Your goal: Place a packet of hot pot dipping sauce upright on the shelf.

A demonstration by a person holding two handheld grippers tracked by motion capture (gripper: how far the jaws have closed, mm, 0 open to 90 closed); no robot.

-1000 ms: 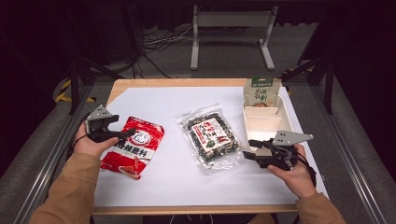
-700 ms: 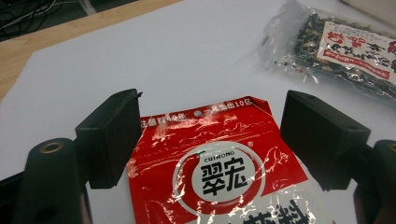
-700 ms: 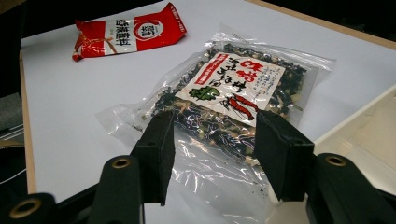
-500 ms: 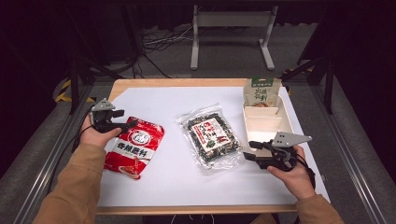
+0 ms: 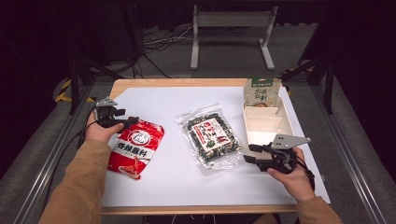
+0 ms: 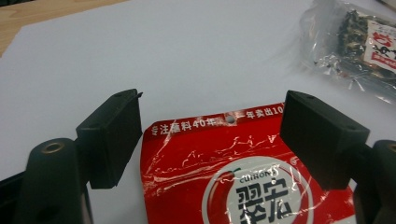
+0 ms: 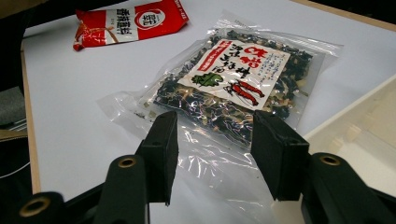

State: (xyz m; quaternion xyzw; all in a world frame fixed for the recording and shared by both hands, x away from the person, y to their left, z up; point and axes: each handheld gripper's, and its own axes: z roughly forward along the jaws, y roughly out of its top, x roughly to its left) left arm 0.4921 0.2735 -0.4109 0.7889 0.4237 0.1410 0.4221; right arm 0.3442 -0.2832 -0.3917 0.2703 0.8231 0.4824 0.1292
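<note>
Hovering at the far top edge of the red sachet [image 6: 243,182], the left gripper [image 5: 122,117] has its jaws apart, having just narrowed a little, nothing pinched. White paper [image 5: 187,100] lies open beyond. The right gripper [image 7: 212,140], jaws apart, straddles the clear seaweed bag's [image 7: 233,88] near edge. The sachet's logo reads, perhaps, "CUIHONG".
</note>
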